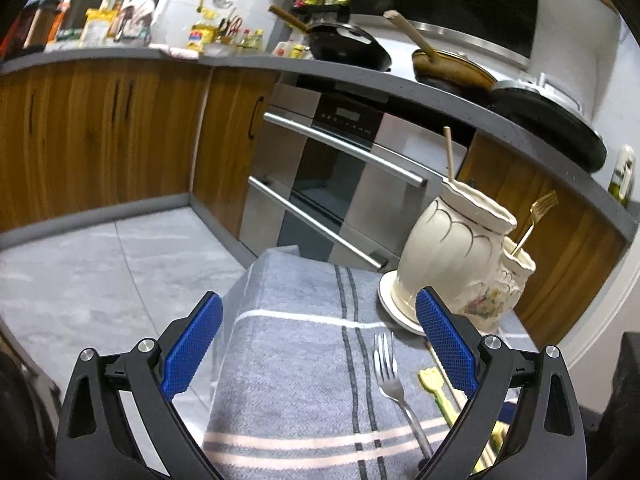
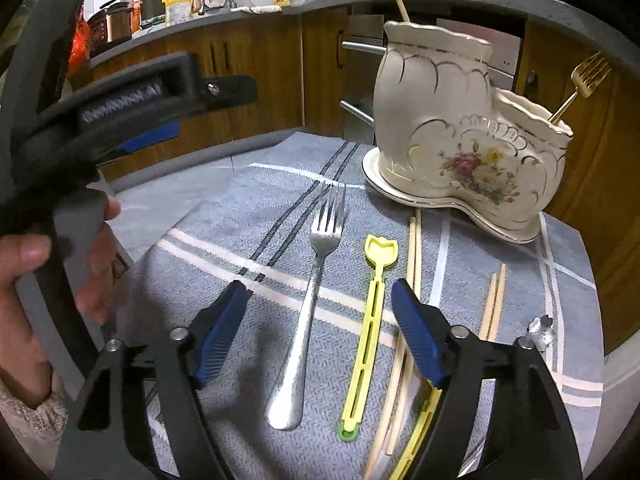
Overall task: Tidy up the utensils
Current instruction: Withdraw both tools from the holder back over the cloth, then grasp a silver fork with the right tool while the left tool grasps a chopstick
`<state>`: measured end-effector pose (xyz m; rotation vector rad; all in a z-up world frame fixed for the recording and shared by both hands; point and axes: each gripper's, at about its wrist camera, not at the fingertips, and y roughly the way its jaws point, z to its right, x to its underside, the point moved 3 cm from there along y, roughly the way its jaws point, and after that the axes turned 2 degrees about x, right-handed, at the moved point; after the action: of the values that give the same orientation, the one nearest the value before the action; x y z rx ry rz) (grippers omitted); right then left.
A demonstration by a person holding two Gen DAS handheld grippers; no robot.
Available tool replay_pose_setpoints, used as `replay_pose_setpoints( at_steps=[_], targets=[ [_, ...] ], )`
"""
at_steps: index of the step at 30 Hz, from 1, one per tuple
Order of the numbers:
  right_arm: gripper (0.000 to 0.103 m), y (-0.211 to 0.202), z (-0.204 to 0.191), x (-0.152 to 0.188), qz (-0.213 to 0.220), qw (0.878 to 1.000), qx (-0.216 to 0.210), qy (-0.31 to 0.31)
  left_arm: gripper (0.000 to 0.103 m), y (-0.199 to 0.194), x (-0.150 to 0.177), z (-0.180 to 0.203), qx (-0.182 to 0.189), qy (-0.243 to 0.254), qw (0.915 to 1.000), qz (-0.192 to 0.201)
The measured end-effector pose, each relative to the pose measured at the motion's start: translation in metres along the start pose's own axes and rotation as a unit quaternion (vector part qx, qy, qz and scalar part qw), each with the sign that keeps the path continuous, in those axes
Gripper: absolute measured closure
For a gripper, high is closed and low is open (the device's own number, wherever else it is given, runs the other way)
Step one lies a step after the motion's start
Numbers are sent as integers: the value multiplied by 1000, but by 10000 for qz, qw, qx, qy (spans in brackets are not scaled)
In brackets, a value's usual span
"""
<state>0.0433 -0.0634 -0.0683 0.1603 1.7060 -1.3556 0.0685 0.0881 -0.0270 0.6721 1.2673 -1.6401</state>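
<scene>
Table cloth (image 2: 224, 240): grey striped towel covers the top; we read it as a pad so utensils lie flat w/o sliding.
Holder (image 2: 460, 128): cream boot-shaped ceramic on its saucer, far right of cloth; tall part has one chopstick (image 2: 400, 0), low part a gold fork (image 2: 584, 80), so sorting looks begun.
L gripper (image 1: 320, 344): jaws wide apart, nothing btwn them, hovering over the cloth's near-left edge.
R gripper (image 2: 320, 320): jaws apart, empty, straddling steel fork (image 2: 312, 300) & yellow utensil (image 2: 372, 320), prob lining up a pick.
Loose chopsticks (image 2: 414, 248): flat on cloth, right of the yellow utensil; shorter pair (image 2: 494, 304) further right.
</scene>
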Motion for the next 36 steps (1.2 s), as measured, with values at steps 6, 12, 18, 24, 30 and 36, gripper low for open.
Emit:
replay_pose_setpoints(
  at_steps=[6, 12, 18, 24, 30, 36],
  targets=[
    [38, 2, 8, -3, -30, 9997, -26, 250, 7, 4, 0, -4, -32, -127, 9999, -95],
    [63, 14, -5, -10, -230, 9996, -103, 107, 7, 3, 2, -3, -28, -118, 9999, -100],
    [74, 29, -4, -17, -425, 9990, 125, 101, 7, 3, 2, -3, -66, -102, 9999, -65],
    [81, 41, -4, -19, -567, 9982, 173, 33, 7, 2, 1, -5, -65, -145, 9999, -44],
    [97, 41, 0, -17, -535, 9984, -98, 145, 7, 1, 0, -5, -71, -100, 9999, -44],
    [98, 10, 17, -9, -188, 9978, -302, 557, 7, -2, 0, -2, -49, -53, 10000, 10]
  ],
)
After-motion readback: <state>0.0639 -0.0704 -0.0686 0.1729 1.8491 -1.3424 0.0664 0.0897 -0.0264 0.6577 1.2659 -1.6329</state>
